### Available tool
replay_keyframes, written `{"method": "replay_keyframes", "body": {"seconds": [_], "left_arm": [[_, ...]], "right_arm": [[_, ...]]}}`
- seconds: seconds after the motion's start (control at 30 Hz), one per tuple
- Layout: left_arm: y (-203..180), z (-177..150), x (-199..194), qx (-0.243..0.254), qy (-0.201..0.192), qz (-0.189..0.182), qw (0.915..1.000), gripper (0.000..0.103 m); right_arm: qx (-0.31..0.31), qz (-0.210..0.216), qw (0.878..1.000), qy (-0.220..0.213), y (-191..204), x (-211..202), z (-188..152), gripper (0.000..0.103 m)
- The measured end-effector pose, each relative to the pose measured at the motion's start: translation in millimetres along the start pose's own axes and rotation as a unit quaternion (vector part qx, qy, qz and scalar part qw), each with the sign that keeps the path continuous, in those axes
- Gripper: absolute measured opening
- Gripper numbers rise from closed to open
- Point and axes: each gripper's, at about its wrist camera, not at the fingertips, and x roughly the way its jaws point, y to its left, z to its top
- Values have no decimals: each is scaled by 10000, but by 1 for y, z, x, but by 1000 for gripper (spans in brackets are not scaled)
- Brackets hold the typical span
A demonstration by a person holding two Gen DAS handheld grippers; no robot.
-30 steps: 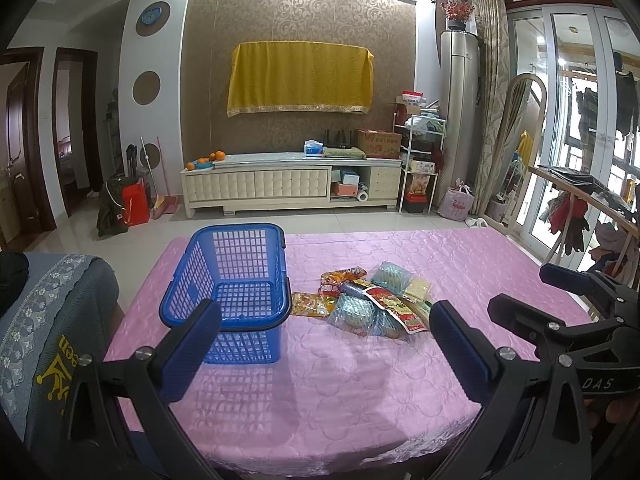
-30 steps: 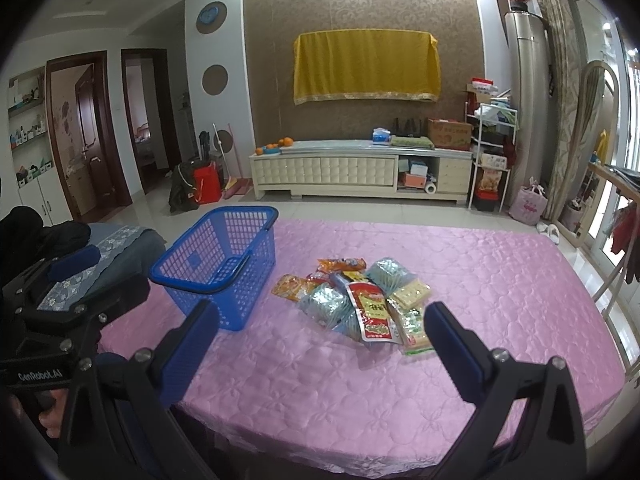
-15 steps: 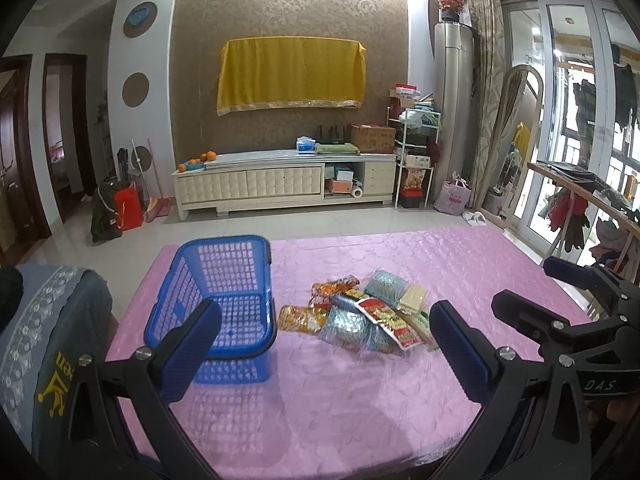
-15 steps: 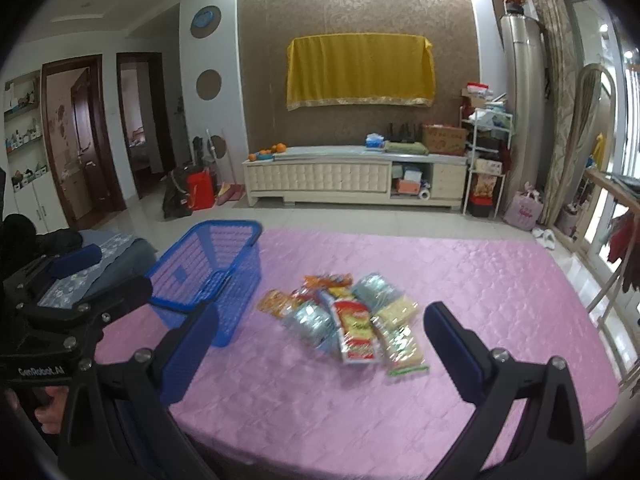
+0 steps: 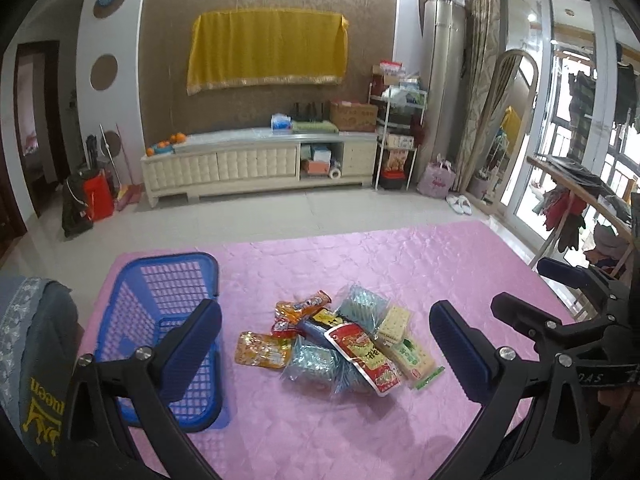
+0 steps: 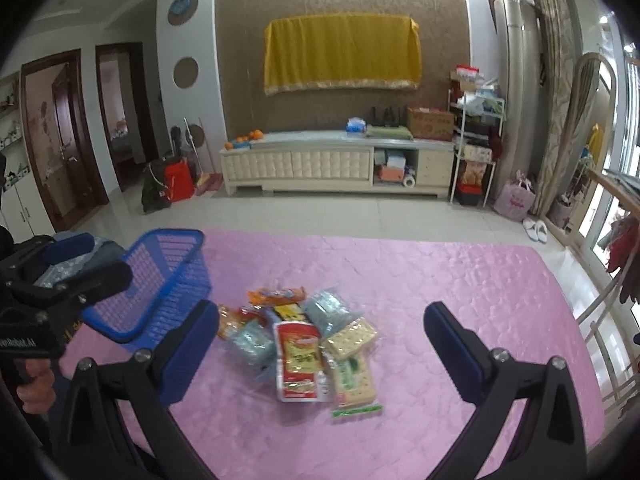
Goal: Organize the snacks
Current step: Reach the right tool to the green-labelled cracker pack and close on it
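A living room with a cream TV cabinet under a yellow cloth lies behind a counter spread with a pink quilted cover.

The left tool hovers above the near edge with its jaws spread wide, holding nothing and touching nothing; the right tool is the same, fully apart and empty (its frame also shows at the right edge of the left view). From the left tool outward, the blue basket stands just behind its left finger, empty as far as the mesh shows. Between the fingers of both tools lies the snack pile, near the basket but apart from it.

The packets look light, soft and slick: film wrappers that crinkle and slide over one another, so a pinch on a flat face may skate off. The red pouch lies on top, overlapping its neighbours, and seems best taken by a free edge or sealed seam. The cracker packs are stiffer but probably brittle, so a gentle grip across the short side suits them. The silvery bags beneath are puffy and would likely squash; their crimped ends give the surest hold. Lifting from the top down should keep the heap from scattering.
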Motion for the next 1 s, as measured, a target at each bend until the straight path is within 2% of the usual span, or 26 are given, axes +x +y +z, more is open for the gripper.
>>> {"method": "replay_keyframes", "body": {"seconds": [0.33, 0.6, 0.8, 0.87, 1.0], "left_arm": [[-11, 2, 92, 11, 807, -43, 9967, 103], [-6, -24, 148, -121, 1587, -60, 9872, 103], [-1, -44, 165, -182, 1982, -50, 9800, 103], [2, -49, 170, -180, 2066, -52, 9782, 103], [0, -52, 174, -135, 2158, -20, 9764, 103]], "right_arm": [[-45, 80, 9964, 847, -38, 76, -8, 103], [-82, 349, 9876, 1530, -47, 134, -28, 103], [-233, 394, 9763, 2115, -47, 169, -60, 96], [-255, 393, 9720, 2301, -48, 180, -68, 91], [-254, 386, 9653, 2569, -51, 194, -81, 89]]}}
